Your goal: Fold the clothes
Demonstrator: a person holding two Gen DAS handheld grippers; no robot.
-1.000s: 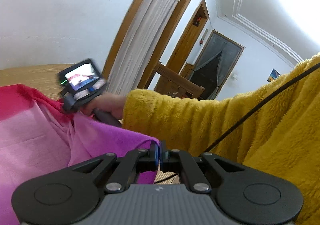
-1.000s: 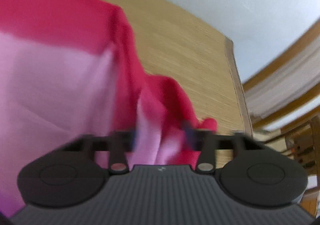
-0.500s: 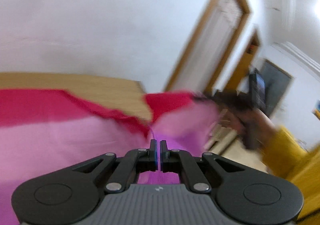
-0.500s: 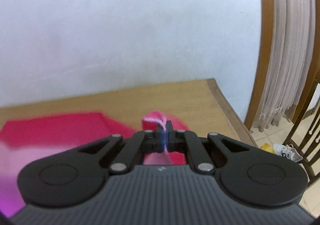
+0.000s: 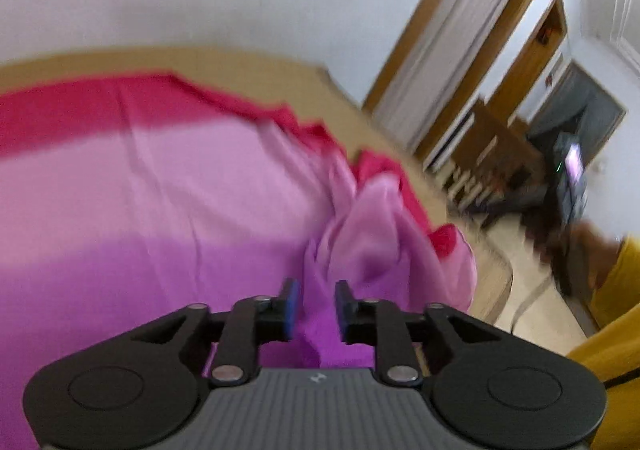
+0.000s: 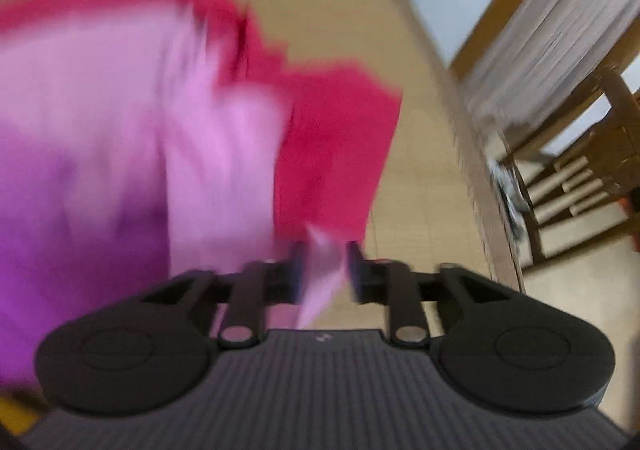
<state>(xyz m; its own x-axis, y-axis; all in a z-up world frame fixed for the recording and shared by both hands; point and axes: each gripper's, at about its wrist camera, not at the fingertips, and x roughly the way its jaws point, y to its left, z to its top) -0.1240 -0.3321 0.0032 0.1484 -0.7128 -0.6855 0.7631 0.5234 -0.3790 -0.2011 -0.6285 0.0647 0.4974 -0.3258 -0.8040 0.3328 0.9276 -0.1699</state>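
My left gripper [image 5: 313, 310] and right gripper [image 6: 325, 270] both stand spread over the pink-to-purple garment [image 5: 168, 185] on the wooden table [image 5: 256, 61].

cloth [image 6: 120, 129] motion-blurred, cut off left — chair [image 6: 580, 177] smeared

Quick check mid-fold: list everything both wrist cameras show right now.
cloth: one, red to pink to purple, spread on the table, bunched at its right end
table: one, tan wood, under the cloth
curtain: one, pale, in a wood frame, right
chair: one, brown wood, past the table edge
sleeve: one, yellow, far right
left gripper: black, fingers apart over the cloth
right gripper: black, blurred, fingers apart, cloth between them
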